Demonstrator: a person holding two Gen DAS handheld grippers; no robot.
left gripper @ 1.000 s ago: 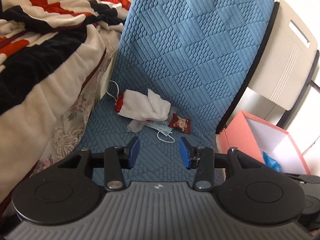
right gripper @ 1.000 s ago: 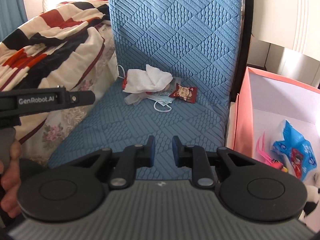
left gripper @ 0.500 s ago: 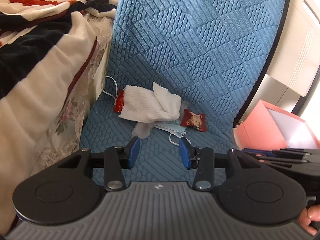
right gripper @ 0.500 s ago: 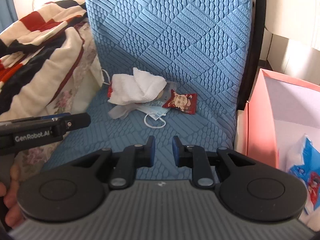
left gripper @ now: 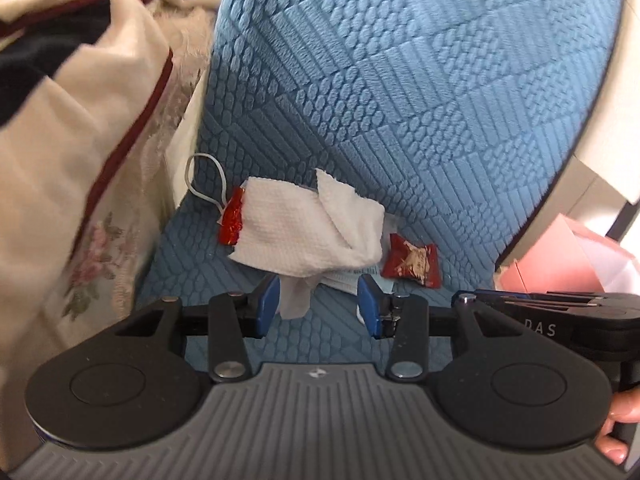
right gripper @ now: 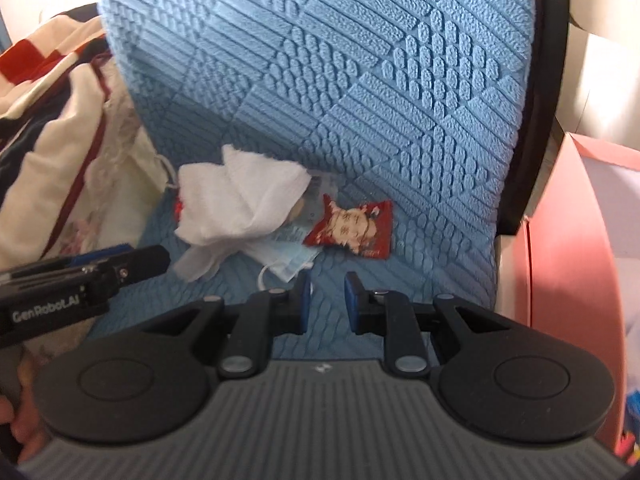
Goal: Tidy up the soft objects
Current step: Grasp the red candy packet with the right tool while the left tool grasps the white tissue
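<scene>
A crumpled white tissue (left gripper: 308,228) (right gripper: 240,204) lies on the blue chair seat (left gripper: 192,272) (right gripper: 420,264), over a blue face mask (left gripper: 348,280) (right gripper: 292,256). One red snack packet (left gripper: 412,262) (right gripper: 352,228) sits to its right. A second red wrapper (left gripper: 232,220) (right gripper: 179,206) peeks out at its left. My left gripper (left gripper: 318,306) is open just short of the tissue's hanging corner, and its pads press on nothing. My right gripper (right gripper: 327,300) holds a narrow gap with nothing in it, just short of the mask and the packet.
A striped blanket (left gripper: 60,120) (right gripper: 52,92) is heaped at the left of the chair. A pink open box (left gripper: 560,256) (right gripper: 568,240) stands at the right. The quilted blue backrest (left gripper: 400,100) (right gripper: 360,80) rises behind the pile.
Both grippers have come forward and down toward the pile, which now looms larger and sits right at the fingertips. Neither jaw gap has changed.
</scene>
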